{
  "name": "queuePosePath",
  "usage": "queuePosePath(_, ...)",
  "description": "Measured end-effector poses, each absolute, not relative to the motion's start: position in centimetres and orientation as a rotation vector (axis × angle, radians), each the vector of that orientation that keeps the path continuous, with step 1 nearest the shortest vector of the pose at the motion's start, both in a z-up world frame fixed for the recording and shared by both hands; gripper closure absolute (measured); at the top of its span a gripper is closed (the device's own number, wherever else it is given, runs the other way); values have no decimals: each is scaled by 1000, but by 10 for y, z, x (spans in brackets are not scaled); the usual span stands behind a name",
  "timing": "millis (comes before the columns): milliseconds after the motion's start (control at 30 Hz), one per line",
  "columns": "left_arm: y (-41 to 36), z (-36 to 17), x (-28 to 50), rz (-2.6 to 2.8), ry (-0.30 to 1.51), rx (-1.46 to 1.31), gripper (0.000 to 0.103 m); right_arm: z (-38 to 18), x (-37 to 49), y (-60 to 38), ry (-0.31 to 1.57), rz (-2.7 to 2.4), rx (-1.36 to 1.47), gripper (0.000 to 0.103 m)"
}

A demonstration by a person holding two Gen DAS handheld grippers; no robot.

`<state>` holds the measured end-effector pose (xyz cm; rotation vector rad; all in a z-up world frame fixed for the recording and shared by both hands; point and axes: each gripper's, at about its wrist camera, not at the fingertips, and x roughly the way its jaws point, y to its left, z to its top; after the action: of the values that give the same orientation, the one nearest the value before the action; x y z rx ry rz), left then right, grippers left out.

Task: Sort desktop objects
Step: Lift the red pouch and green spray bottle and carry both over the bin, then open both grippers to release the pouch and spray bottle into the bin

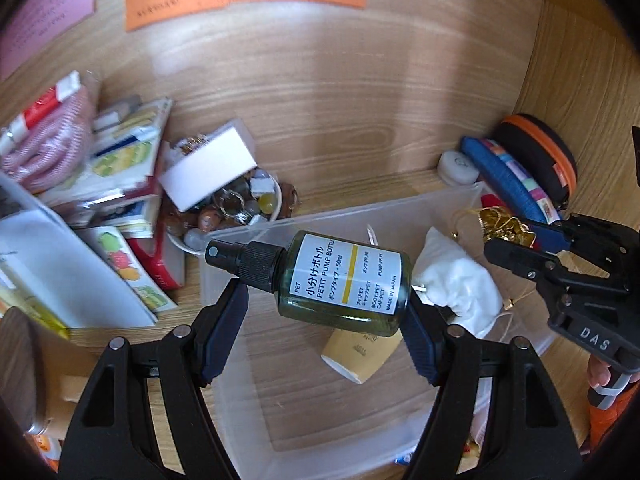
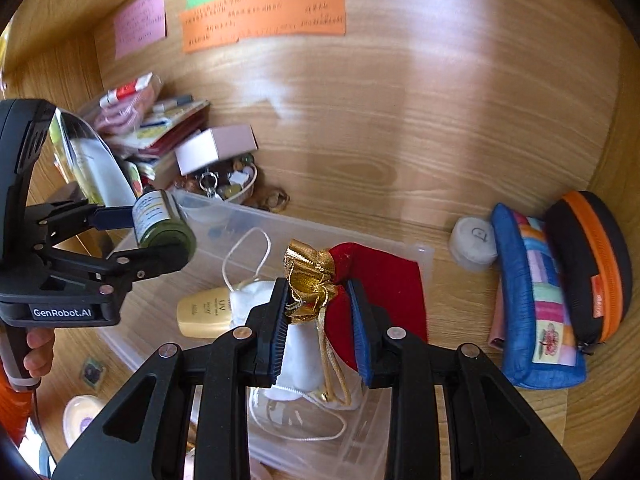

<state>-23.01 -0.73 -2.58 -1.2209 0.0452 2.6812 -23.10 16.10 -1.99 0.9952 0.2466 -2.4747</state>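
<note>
Clear plastic bin (image 2: 420, 256) on wooden desk (image 1: 340, 92): holds white pouch (image 1: 460, 284), cream tube (image 2: 204, 312).
Red pouch (image 2: 380, 280), gold ribbon: pinched in right gripper (image 2: 320, 312), above the bin.
Green spray bottle (image 1: 344, 280): clamped lengthwise in left gripper (image 1: 326, 320), above the bin.

Hidden or unclear items, for your check:
- Notes (image 2: 262, 12) on the far wall: your writing is too blurred to read.
- Bin (image 1: 248, 360): near edge cut off by the left wrist view.
- Cream tube (image 1: 360, 354): far end hidden behind the bottle (image 1: 344, 282).
- Bowl (image 1: 240, 208): partly covered by a white box (image 1: 212, 164); its small contents can't be told apart.
</note>
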Motion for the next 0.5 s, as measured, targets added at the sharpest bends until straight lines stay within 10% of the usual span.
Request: queuePosePath(500,15,-46,-247,2641,171,-1319,30,-47,-248,151,331,-2474,1057,73)
